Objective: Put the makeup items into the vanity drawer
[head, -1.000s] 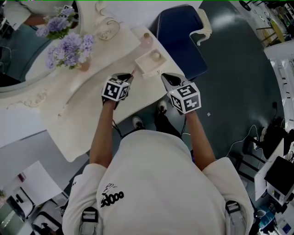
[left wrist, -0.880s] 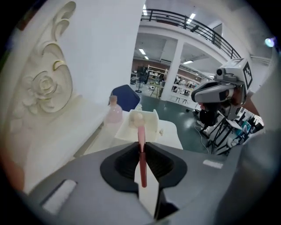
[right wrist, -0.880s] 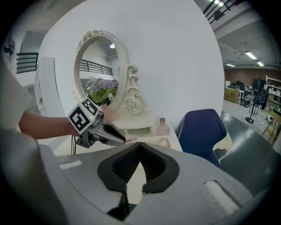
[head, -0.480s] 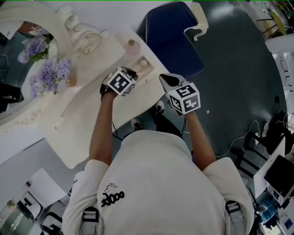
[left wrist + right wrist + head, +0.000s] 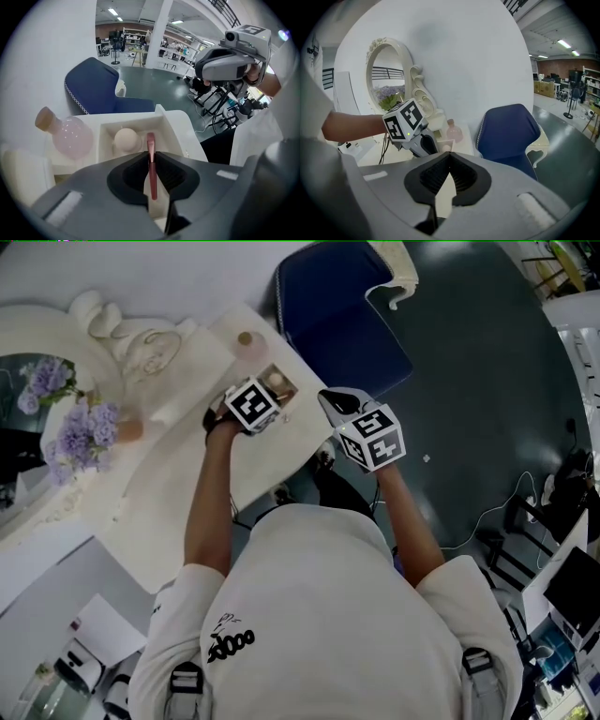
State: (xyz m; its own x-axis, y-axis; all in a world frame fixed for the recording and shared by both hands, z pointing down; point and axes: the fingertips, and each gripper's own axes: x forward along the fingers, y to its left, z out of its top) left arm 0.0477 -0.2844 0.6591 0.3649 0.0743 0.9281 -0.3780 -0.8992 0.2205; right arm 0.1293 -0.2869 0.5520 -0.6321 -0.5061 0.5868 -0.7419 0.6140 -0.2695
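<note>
My left gripper point(image 5: 150, 151) is shut on a slim rose-pink makeup stick point(image 5: 151, 165), which stands upright between the pads with its tip poking out above them. Just beyond that tip lies the open white vanity drawer point(image 5: 176, 125), and a beige sponge ball point(image 5: 126, 139) rests inside it. In the head view the left gripper point(image 5: 268, 399) hovers at the drawer point(image 5: 287, 386). My right gripper point(image 5: 449, 155) is shut with nothing in it. It hangs off the vanity's right edge point(image 5: 330, 401), beside the drawer.
A round pink bottle point(image 5: 70, 136) with a cork stands on the vanity top point(image 5: 187, 460) left of the drawer. Behind it are an ornate mirror point(image 5: 386, 86) and purple flowers point(image 5: 86, 427). A blue chair point(image 5: 337, 315) stands to the right of the vanity.
My left gripper has carried the pink stick forward and to the right, from the middle of the vanity top to the drawer. The right gripper has barely moved.
</note>
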